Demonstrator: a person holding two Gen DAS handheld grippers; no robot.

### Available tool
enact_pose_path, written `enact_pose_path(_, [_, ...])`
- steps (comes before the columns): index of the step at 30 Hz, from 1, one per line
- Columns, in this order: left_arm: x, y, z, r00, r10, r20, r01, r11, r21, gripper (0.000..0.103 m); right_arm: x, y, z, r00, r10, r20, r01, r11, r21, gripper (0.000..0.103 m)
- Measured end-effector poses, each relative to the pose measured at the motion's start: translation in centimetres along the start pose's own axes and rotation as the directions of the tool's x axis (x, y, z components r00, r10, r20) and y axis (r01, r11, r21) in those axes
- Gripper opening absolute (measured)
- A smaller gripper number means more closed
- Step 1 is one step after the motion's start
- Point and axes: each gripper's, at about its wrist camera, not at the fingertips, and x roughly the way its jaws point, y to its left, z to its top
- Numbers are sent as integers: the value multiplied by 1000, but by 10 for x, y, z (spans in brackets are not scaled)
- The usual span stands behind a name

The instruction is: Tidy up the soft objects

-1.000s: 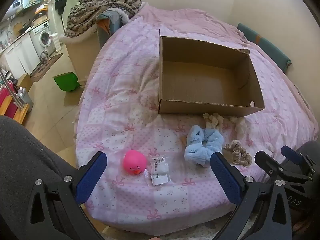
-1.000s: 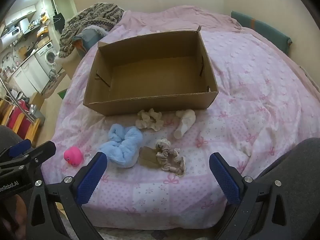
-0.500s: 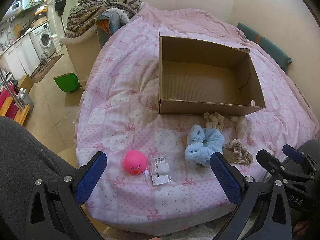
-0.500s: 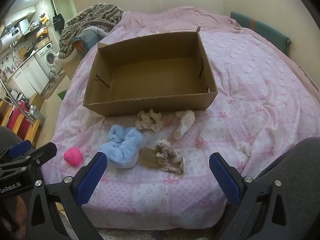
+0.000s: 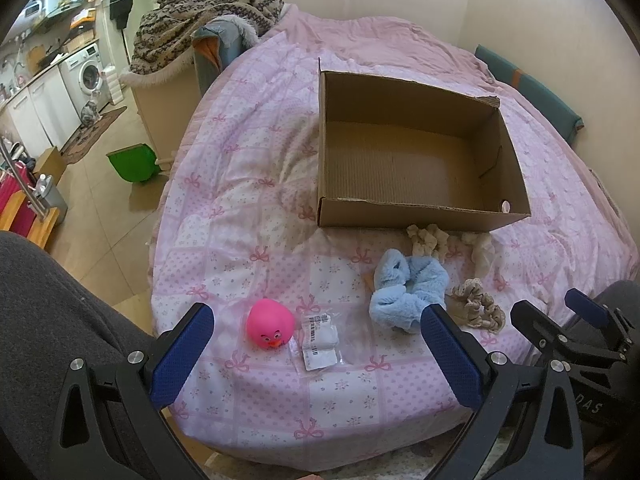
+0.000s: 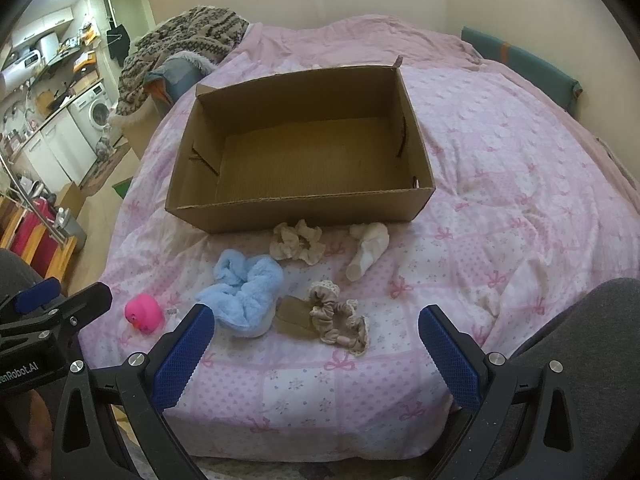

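An empty cardboard box [image 5: 420,216] [image 6: 304,208] sits on the pink bedspread. In front of it lie a fluffy blue scrunchie [image 5: 408,292] [image 6: 244,288], a beige scrunchie [image 5: 428,240] [image 6: 296,242], a cream sock [image 5: 480,250] [image 6: 368,250], a brown lace-edged scrunchie [image 5: 476,308] [image 6: 340,320], a pink rubber duck [image 5: 270,324] [image 6: 144,314] and a small plastic packet [image 5: 318,340]. My left gripper [image 5: 316,356] hovers open over the near bed edge, above the duck and packet. My right gripper [image 6: 316,352] is open too, just short of the brown scrunchie. Neither holds anything.
The pink bedspread [image 5: 248,200] [image 6: 500,200] falls away at the near and left edges. A patterned blanket pile [image 5: 200,20] lies on a chest at the far left, a green bin [image 5: 132,164] on the floor. A person's grey-clad legs [image 5: 60,300] [image 6: 592,340] flank the grippers.
Both grippers have drifted slightly back and up, so the box and objects sit a little lower in view. Nothing on the bed has moved.
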Motion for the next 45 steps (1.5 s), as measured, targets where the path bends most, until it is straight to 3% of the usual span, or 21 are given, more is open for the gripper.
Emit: enact_pose_path(45, [1,2,0,1000,-3,-6,3,1000,-9,103,1,2,-1,1000,3,-1,-3,1000,-10,103])
